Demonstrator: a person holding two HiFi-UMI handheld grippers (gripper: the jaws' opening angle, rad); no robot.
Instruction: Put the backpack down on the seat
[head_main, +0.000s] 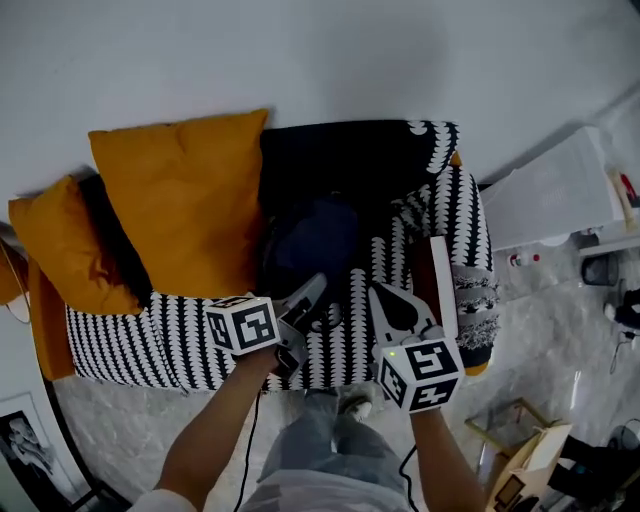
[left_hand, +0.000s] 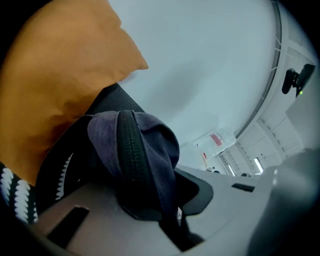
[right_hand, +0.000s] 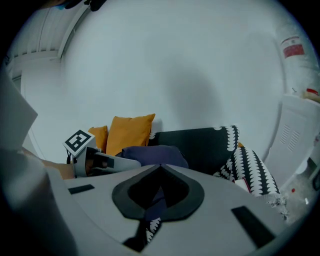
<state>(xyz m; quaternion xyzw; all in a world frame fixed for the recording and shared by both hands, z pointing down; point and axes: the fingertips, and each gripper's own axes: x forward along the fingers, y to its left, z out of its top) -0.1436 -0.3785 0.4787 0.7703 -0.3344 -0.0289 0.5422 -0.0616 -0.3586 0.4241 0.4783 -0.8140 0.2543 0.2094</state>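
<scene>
1. The backpack hangs in the middle of the sofa seat, straight ahead of both tongs, just right of the big orange cushion and in front of the dark backrest
2. Its long axis seems to run from the seat's front edge towards the backrest. I cannot tell whether its bottom already touches the seat
3. The left tongs are the nearer, right against the bag's near end. The jaws are almost closed, pinching a fold of dark blue fabric with a black zip running over it
4. The right tongs sit just beside it, towards the sofa's right arm. The tips meet, and a thin dark blue strip, probably a strap of the bag, is caught between the jaws
5. My guess is that what remains is lowering it until the seat bears it, then opening both
</scene>
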